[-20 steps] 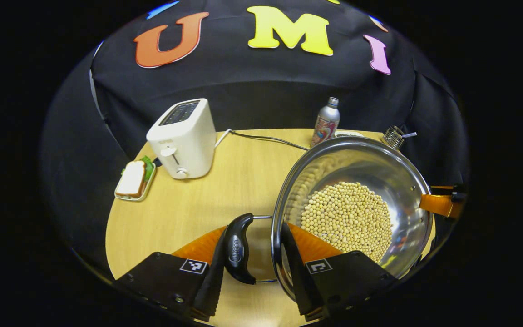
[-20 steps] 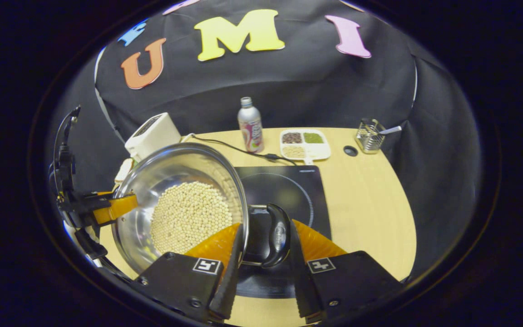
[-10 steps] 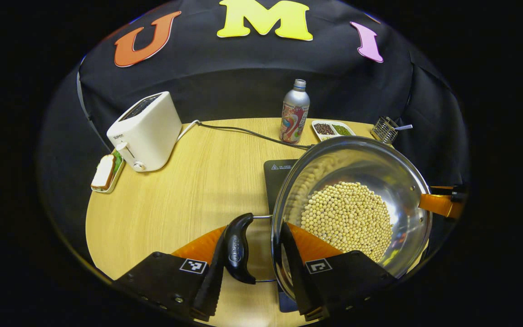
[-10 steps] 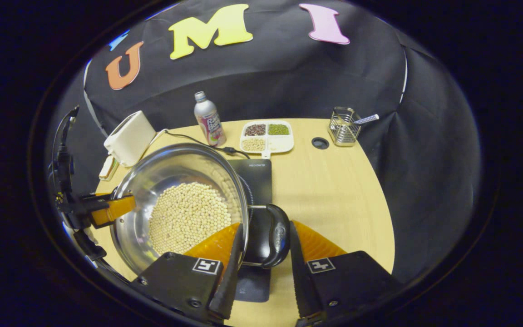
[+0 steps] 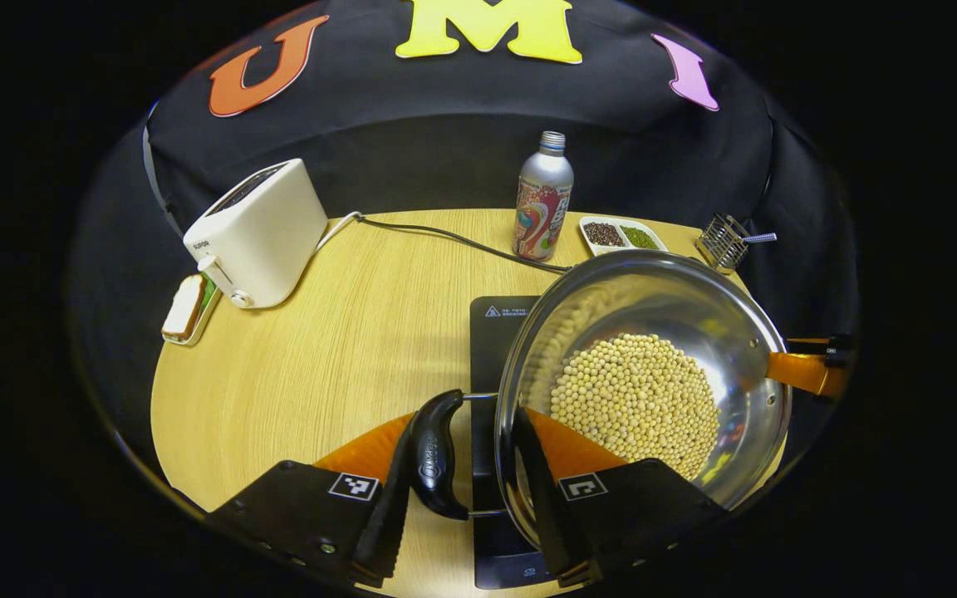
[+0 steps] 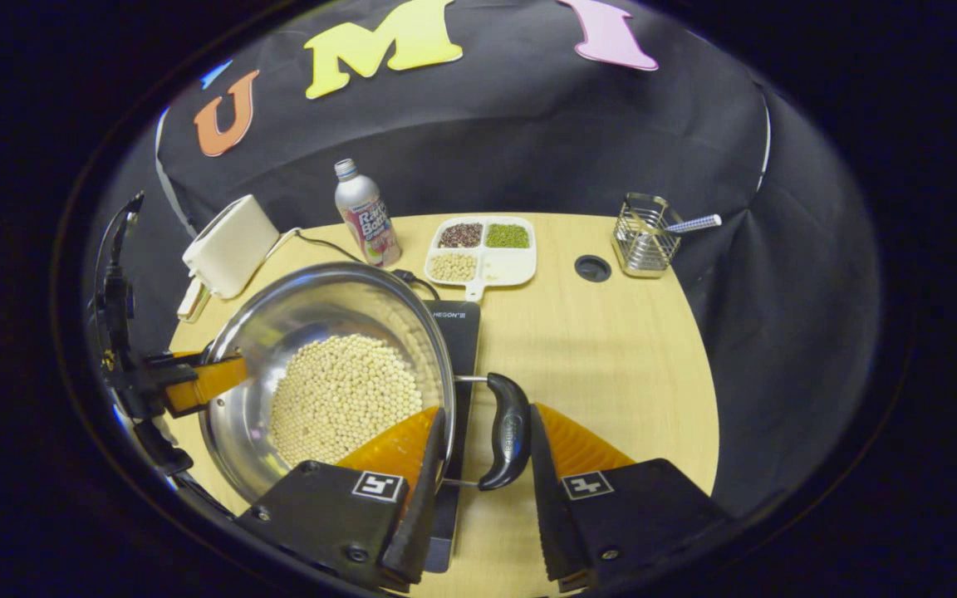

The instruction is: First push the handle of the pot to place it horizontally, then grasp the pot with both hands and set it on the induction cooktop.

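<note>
**Me:** Pot (image 5: 699,332) is up off the table (image 5: 345,332), slung between my two grippers and hanging partly over the cooktop (image 5: 491,332), whose far corner pokes out beyond the rim. My left gripper (image 5: 462,482) has one finger outside the left handle (image 5: 435,453) and the other inside the pot wall, so handle and rim sit together between them. My right gripper (image 6: 478,477) does the same on the right handle (image 6: 507,430). I judge both are clamped narrow on those handles.

**Partner:** What worries you?

**Me:** Tipping, mostly. If one hand drops faster than the other, the beans (image 5: 635,403) slide to the low side and may spill. The handles are smooth and curved, so I think a slack pinch could let the pot swing. Landing off-centre on the cooktop is another risk.

**Partner:** Count for me.

**Me:** One pot, two handles, one cooktop. Beyond them: one bottle (image 5: 542,198), one divided tray (image 6: 483,247), one wire holder (image 6: 643,235), one toaster (image 5: 256,234), one sandwich plate (image 5: 186,309).
</note>
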Available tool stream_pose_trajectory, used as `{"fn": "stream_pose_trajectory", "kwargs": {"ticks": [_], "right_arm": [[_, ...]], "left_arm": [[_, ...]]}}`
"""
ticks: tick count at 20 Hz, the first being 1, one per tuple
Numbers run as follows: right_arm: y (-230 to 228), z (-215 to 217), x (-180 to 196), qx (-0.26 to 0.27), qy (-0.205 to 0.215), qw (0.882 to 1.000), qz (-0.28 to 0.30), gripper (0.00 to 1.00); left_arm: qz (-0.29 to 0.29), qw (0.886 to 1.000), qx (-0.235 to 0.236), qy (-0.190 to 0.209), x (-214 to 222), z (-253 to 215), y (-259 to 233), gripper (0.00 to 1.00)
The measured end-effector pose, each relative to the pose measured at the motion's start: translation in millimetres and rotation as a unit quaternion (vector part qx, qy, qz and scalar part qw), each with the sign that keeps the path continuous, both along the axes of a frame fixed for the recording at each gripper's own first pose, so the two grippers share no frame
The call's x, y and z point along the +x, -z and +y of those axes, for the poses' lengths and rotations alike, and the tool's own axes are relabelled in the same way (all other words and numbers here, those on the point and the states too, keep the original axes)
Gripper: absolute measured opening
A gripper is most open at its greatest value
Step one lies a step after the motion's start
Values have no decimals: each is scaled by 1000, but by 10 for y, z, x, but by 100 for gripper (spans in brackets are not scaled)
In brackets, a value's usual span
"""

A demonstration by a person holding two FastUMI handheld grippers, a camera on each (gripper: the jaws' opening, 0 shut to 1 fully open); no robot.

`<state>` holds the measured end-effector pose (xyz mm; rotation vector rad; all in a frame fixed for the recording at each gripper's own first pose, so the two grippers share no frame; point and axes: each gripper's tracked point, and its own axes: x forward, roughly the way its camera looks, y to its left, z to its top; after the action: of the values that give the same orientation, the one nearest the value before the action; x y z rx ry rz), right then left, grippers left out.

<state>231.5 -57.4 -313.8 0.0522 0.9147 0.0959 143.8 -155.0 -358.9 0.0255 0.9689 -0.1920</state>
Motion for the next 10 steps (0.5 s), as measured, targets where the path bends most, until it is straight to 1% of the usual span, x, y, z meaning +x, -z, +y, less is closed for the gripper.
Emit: {"fn": "stream_pose_trajectory", "kwargs": {"ticks": [5,7,8,10], "right_arm": [[31,-16,30,15,-5,1000,-12,55],[40,-9,34,15,-5,1000,-17,58],[37,-18,27,15,-3,1000,-17,58],[29,-8,37,18,1,1000,-19,60]], "left_arm": [[-17,1000,-10,-5,14,22,14,64],[-18,1000,-6,1,19,22,27,65],[-17,1000,-5,4,21,19,35,67],[-16,1000,-6,6,25,18,29,67]]}}
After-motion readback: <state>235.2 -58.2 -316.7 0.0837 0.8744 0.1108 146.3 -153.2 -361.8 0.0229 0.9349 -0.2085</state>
